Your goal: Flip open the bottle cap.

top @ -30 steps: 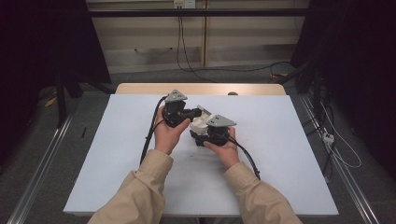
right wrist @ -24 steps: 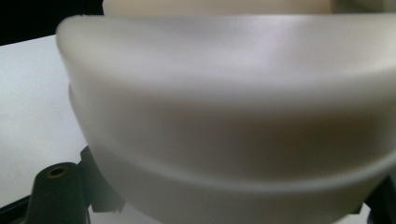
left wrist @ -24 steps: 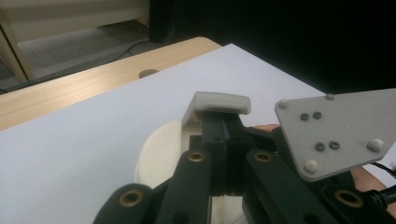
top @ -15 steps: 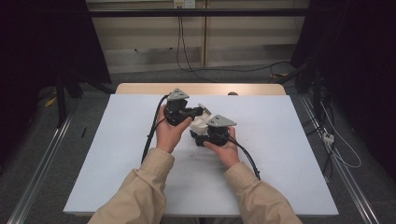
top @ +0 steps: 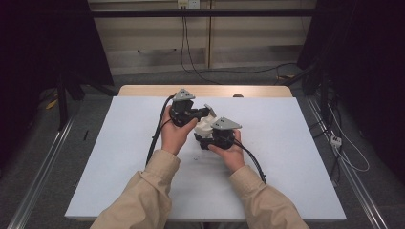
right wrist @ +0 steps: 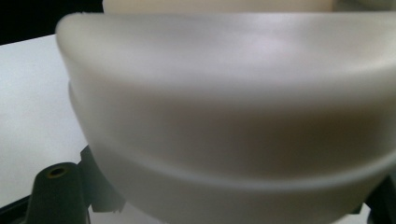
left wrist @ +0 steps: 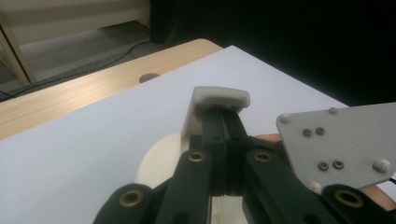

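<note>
A cream-white plastic part (top: 206, 125) is held above the middle of the white table (top: 296, 157), between both grippers. My left gripper (top: 206, 113) reaches in from the left, its black jaws pressed together on a thin white tab (left wrist: 219, 97) of the part. A rounded cream section (left wrist: 161, 161) shows below those jaws. My right gripper (top: 204, 135), under its grey plate (top: 228, 124), grips the part from the right. In the right gripper view the part's curved wall (right wrist: 224, 93) sits very close, with a black jaw at each lower corner.
A wooden strip (top: 143, 90) with a small round hole (top: 237, 95) runs along the table's far edge. Cables (top: 191, 57) lie on the floor beyond it. Metal rails (top: 43, 157) flank the table. Tan sleeves (top: 143, 195) enter from the bottom.
</note>
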`<state>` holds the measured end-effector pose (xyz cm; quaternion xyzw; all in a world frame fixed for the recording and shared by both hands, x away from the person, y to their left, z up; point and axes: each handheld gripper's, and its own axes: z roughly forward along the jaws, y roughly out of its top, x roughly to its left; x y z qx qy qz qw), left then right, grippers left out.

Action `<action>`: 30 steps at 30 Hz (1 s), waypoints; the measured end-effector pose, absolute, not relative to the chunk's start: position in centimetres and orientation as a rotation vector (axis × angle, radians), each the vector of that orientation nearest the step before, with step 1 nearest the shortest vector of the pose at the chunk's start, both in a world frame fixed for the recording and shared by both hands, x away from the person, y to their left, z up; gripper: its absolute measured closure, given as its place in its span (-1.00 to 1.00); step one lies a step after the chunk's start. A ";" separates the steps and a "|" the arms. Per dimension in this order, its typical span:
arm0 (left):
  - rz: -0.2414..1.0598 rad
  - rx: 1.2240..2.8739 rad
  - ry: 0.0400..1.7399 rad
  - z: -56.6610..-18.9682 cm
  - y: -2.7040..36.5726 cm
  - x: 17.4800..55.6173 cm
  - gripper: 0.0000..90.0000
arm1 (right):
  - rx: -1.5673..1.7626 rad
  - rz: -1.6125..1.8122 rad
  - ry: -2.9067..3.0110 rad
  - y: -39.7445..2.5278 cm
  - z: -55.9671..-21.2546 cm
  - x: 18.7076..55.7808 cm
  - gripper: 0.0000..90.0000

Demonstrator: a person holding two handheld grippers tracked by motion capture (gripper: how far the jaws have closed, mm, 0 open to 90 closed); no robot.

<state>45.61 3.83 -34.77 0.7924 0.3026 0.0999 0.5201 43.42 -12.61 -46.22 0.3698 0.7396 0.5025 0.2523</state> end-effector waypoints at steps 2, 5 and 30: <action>0.242 1.901 0.725 -34.7 3.8 45.6 1.00 | 1.006 1.366 2.011 -12.6 -46.2 43.4 -0.58; 0.240 1.898 0.726 -34.7 3.7 45.7 1.00 | 1.005 1.366 2.011 -12.6 -46.2 43.4 -0.58; 0.250 1.914 0.722 -34.2 2.9 46.5 1.00 | 1.009 1.366 2.012 -12.6 -46.2 43.4 -0.58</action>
